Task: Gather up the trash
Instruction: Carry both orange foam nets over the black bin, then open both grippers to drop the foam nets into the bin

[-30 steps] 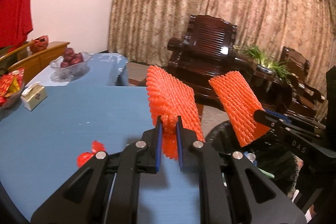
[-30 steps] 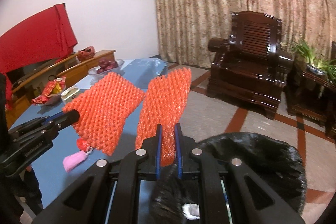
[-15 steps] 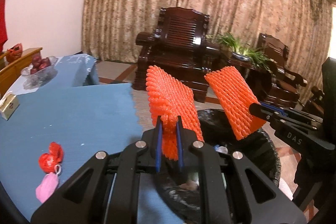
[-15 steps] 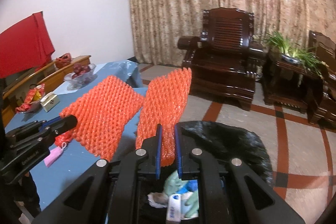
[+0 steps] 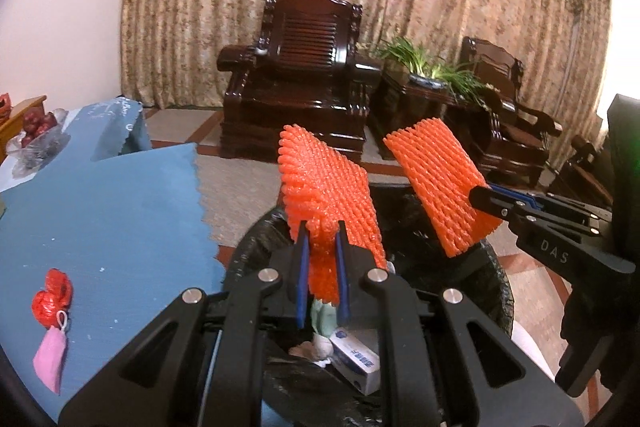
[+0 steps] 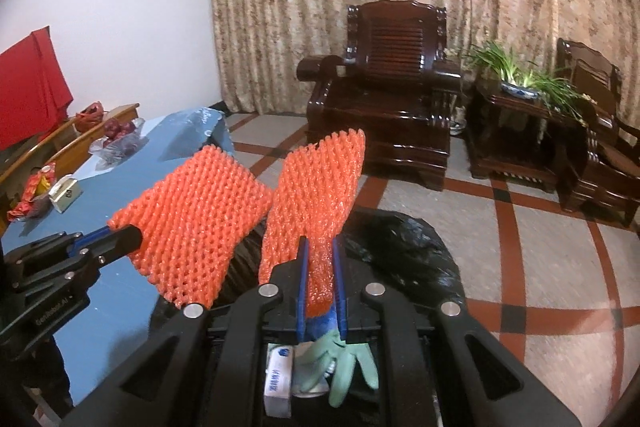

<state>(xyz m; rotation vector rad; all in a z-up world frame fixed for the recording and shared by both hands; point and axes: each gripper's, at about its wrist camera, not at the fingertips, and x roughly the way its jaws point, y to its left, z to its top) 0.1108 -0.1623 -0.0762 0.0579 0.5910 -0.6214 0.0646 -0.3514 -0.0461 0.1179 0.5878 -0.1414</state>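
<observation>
My left gripper (image 5: 321,227) is shut on an orange foam fruit net (image 5: 326,195) that stands up above a black trash bag (image 5: 256,247). My right gripper (image 6: 320,241) is shut on a second orange foam net (image 6: 316,195) over the same bag (image 6: 408,251). Each view shows the other gripper with its net: the right gripper (image 5: 480,193) with its net (image 5: 440,183) at the right, the left gripper (image 6: 128,233) with its net (image 6: 192,219) at the left. Inside the bag lie a green glove (image 6: 344,359) and a small white and blue box (image 5: 356,355).
A blue-covered table (image 5: 100,219) lies left of the bag, with a red wrapper (image 5: 52,297), a pink pouch (image 5: 50,359) and a fruit bowl (image 5: 36,131). Dark wooden armchairs (image 5: 300,79), a plant (image 6: 520,75) and tiled floor (image 6: 540,267) lie beyond.
Both grippers have swung right, away from the table, and dipped, carrying their nets. The open trash bag and its contents now lie under both.
</observation>
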